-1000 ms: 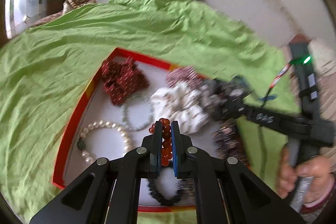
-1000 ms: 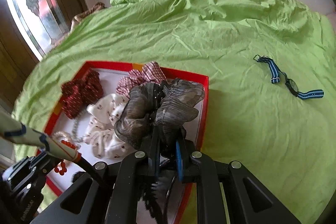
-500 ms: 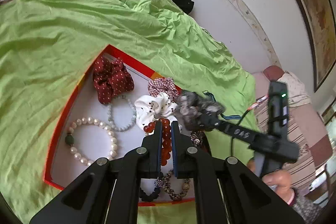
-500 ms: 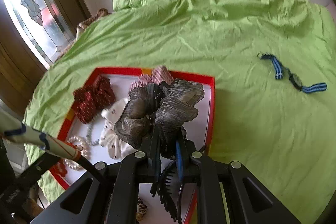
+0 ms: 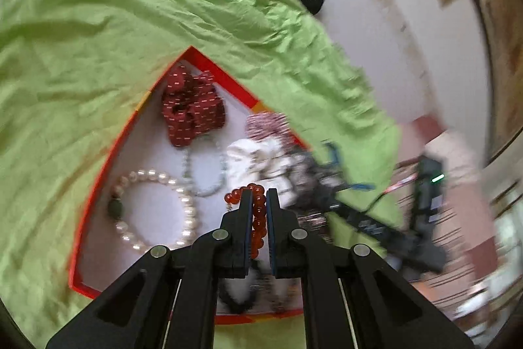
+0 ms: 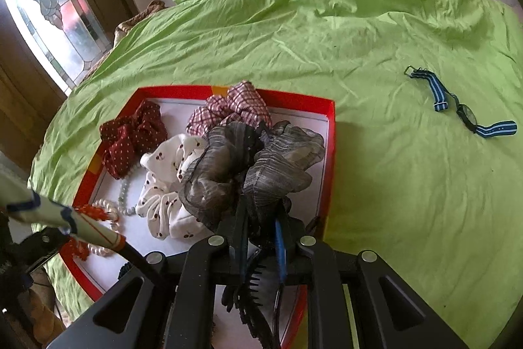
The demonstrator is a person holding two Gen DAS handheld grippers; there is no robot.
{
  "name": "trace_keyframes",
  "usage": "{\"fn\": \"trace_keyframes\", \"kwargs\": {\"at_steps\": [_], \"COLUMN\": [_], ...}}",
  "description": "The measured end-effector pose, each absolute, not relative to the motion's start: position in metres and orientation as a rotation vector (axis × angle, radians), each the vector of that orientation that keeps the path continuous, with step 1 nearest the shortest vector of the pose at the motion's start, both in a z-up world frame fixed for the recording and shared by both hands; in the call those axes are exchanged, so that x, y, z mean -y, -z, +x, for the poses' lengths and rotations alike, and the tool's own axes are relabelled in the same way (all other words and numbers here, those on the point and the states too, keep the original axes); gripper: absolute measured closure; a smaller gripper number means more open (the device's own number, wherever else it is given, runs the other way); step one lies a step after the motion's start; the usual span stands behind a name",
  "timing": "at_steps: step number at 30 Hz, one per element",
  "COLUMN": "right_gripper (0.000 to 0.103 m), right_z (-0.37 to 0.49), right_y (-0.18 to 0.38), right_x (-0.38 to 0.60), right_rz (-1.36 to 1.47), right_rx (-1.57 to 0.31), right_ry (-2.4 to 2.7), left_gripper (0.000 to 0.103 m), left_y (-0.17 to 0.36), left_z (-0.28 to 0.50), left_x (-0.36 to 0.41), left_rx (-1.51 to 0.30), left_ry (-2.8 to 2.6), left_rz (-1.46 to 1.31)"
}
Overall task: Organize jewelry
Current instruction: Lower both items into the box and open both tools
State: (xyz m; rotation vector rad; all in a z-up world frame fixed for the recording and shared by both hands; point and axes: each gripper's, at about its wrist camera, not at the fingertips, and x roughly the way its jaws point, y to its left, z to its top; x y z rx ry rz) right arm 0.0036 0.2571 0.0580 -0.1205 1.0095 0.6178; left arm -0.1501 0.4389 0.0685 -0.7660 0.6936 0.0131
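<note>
Left wrist view: left gripper (image 5: 259, 201) clamped on red bead bracelet (image 5: 256, 218) above red tray (image 5: 98, 159). Right gripper (image 6: 260, 215) pinching grey scrunchie (image 6: 251, 165), comb clip dangling. Risks: slipping beads, snagging.

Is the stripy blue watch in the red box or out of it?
Out. The watch lies flat on the green sheet, well to the right of the red box, touching nothing else.
</note>
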Motion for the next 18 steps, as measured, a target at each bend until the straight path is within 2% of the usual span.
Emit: {"fn": "trace_keyframes", "kwargs": {"at_steps": [6,18], "right_gripper": [0.088,0.074], "right_z": [0.002,0.001], "right_y": [-0.055,-0.058], "right_x": [-0.261,-0.261], "right_rz": [-0.144,-0.149], "right_rx": [-1.001,-0.999], "right_ry": [-0.612,-0.59], "left_gripper": [0.096,0.096], "left_y": [-0.064,-0.068], "left_z": [-0.141,-0.145], "left_x": [-0.414,-0.409], "left_rx": [-0.798,-0.793], "left_ry": [-0.135,-0.18], "left_rz": [-0.552,-0.482]}}
